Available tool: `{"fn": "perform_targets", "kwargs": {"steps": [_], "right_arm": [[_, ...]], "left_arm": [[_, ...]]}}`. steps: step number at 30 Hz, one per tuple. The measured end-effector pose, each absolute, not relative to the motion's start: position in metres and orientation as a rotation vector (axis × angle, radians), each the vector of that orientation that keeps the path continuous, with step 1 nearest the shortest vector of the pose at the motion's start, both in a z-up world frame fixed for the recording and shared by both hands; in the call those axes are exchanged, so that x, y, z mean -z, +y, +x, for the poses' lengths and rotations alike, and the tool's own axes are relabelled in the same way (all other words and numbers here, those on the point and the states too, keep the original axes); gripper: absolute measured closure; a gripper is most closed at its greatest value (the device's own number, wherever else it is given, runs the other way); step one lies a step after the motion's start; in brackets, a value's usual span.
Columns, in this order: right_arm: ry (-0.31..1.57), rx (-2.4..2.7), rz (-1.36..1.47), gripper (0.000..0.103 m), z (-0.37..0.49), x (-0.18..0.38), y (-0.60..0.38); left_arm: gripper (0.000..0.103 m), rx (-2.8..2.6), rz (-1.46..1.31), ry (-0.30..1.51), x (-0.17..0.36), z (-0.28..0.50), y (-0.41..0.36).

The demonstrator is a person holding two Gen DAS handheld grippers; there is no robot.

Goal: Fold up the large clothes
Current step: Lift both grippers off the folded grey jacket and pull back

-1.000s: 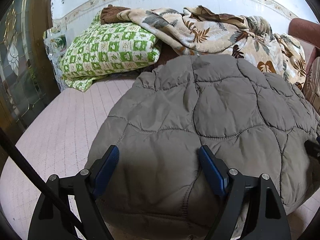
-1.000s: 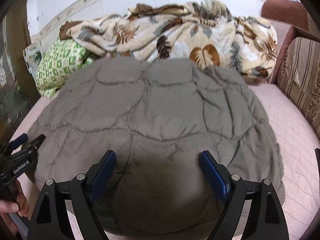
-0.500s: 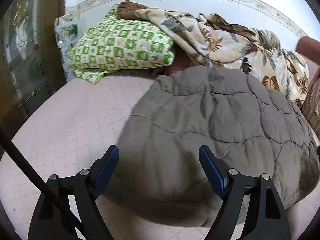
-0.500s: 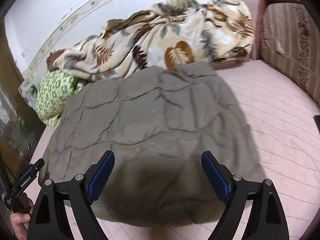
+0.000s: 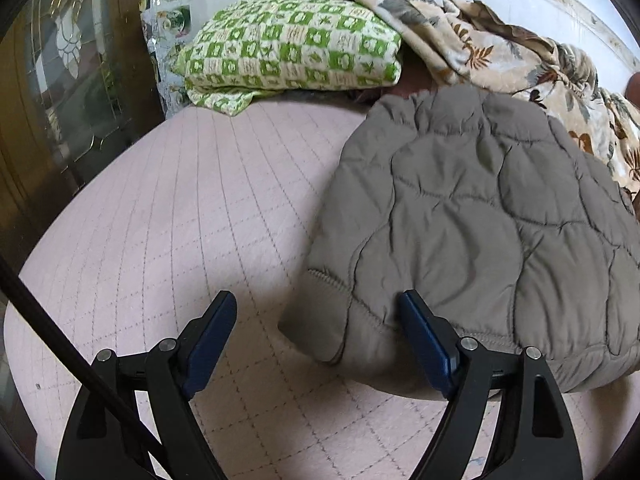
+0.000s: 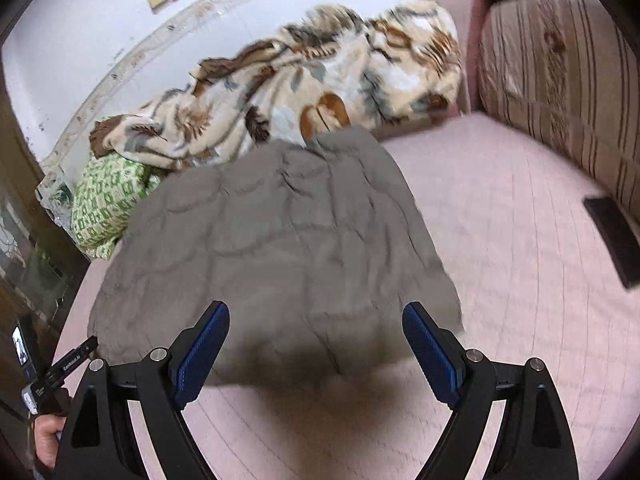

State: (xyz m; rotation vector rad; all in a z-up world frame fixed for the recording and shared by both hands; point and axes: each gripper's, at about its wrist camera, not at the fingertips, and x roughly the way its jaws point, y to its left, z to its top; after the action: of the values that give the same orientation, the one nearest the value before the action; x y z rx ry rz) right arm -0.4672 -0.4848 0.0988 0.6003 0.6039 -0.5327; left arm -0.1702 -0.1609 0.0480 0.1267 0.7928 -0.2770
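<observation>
With both the left gripper (image 5: 316, 328) and right gripper (image 6: 316, 340) held wide-jawed and empty at the near hem of the grey quilted padded jacket (image 5: 480, 232), only the top layer could be caught there, so the fold could be dragged askew.

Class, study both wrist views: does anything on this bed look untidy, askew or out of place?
Yes. The leaf-print blanket lies crumpled against the wall, partly draped over the green checked pillow. The grey quilted jacket lies flat on the pink mattress cover.

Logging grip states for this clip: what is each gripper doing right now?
Left gripper: open, holding nothing; the grey quilted jacket lies in front of it.
Right gripper: open, holding nothing, facing the jacket's near edge.
</observation>
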Motion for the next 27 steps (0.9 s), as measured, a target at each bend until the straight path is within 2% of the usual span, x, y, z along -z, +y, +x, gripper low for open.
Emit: {"fn": "perform_targets", "kwargs": {"steps": [3, 13, 27], "right_arm": [[0.640, 0.549, 0.636, 0.012, -0.468, -0.086, -0.494], [0.594, 0.563, 0.784, 0.012, -0.488, -0.076, -0.515], [0.606, 0.566, 0.763, 0.012, -0.491, -0.079, -0.507]], "left_arm": [[0.020, 0.267, 0.071, 0.806, -0.050, -0.176, -0.151], [0.020, 0.232, 0.045, 0.737, -0.071, -0.203, -0.127], [0.020, 0.234, 0.064, 0.670, -0.080, -0.208, -0.127]]}}
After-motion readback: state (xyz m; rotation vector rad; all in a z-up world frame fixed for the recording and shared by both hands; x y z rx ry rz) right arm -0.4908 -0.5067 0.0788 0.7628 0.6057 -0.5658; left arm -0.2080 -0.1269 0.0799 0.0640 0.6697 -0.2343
